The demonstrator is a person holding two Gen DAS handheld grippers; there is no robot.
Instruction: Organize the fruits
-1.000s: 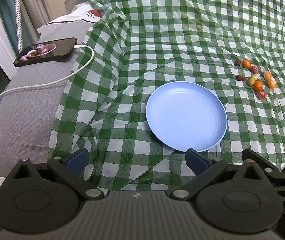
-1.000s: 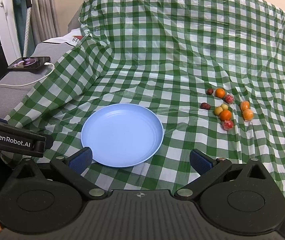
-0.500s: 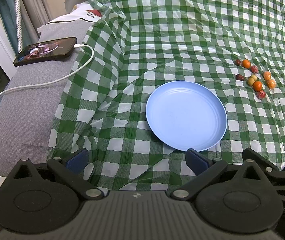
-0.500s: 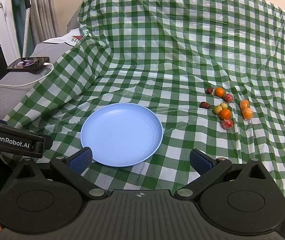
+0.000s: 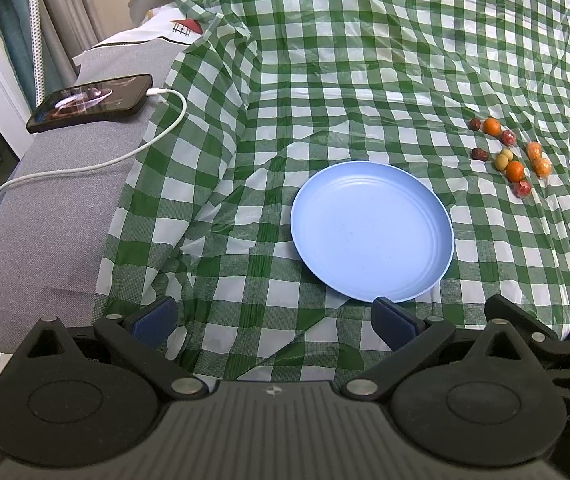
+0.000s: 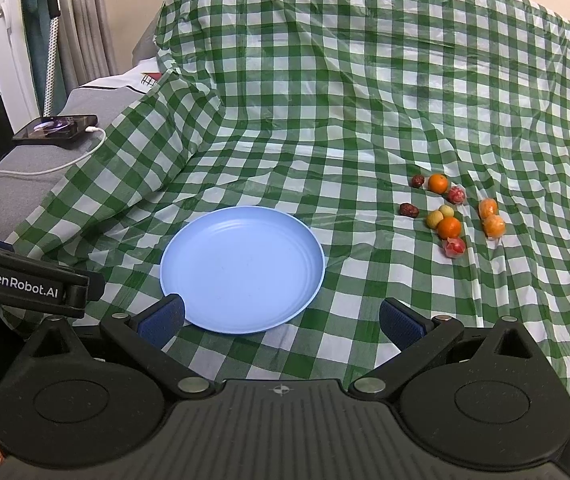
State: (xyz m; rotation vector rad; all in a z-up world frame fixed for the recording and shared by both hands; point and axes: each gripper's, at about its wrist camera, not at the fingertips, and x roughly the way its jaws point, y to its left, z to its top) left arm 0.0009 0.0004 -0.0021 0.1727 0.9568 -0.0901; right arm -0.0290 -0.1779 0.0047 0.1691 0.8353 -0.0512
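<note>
1. The left gripper (image 5: pixel 273 316) hovers low over the checked cloth (image 5: pixel 365 60), just short of the blue plate's (image 5: pixel 371 276) near rim, fingers spread wide, holding nothing.
2. The right gripper (image 6: pixel 281 318) hovers level beside it, also wide open and empty, its left finger (image 6: pixel 163 316) overlapping the plate's (image 6: pixel 245 320) near edge.
3. The small fruits (image 6: pixel 451 212) lie in a loose cluster to the right of the plate and beyond it, well apart from it, strung out away from the grippers.

Pale blue plate (image 6: pixel 241 270) on green-and-white checked cloth (image 6: pixel 325 120); orange, red, yellow fruits (image 6: pixel 449 227).
</note>
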